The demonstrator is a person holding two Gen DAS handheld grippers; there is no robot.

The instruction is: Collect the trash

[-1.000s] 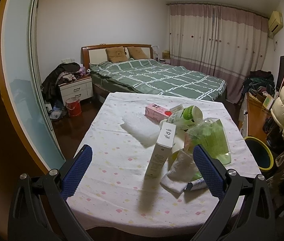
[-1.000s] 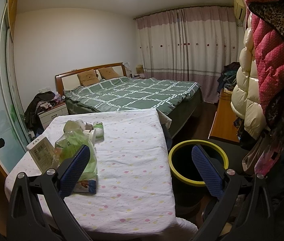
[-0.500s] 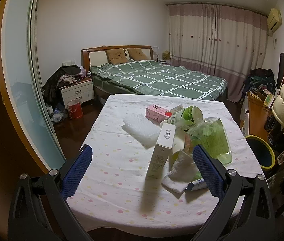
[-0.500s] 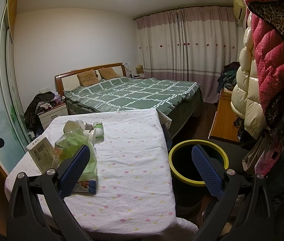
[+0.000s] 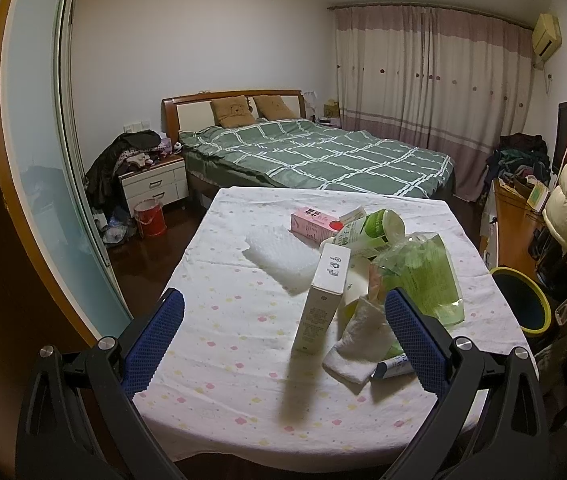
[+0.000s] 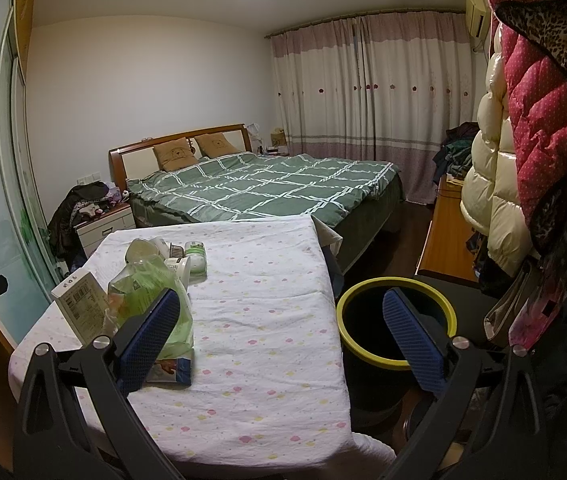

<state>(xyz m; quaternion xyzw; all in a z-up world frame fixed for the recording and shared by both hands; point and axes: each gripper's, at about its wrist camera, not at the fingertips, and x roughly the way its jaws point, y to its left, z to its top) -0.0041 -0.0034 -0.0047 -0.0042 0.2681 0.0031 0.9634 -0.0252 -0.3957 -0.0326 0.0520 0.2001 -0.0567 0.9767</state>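
Blue ribbed pads face each other on the left gripper (image 5: 283, 340), its jaws spread wide and holding nothing as it hangs over the near edge of the table (image 5: 219, 392). Just beyond its right finger lies a folded white cloth (image 5: 357, 350), with a small tube (image 5: 393, 364) touching it near the table's near right corner. A tall white carton (image 5: 323, 300) stands upright beside the cloth. Behind it sit a crumpled green plastic bag (image 5: 423, 280), a green-and-white bottle (image 5: 371, 232) lying on its side, a pink box (image 5: 313, 226) and a sheet of white bubble wrap (image 5: 279, 256) nearer the middle.

The right gripper (image 6: 283, 336) is also wide apart and empty, hovering over the table's right edge. Its right finger overlaps the black bin with the yellow rim (image 6: 363, 288), which stands on the floor just beside that edge. Puffy coats (image 6: 523, 140) hang to the right.
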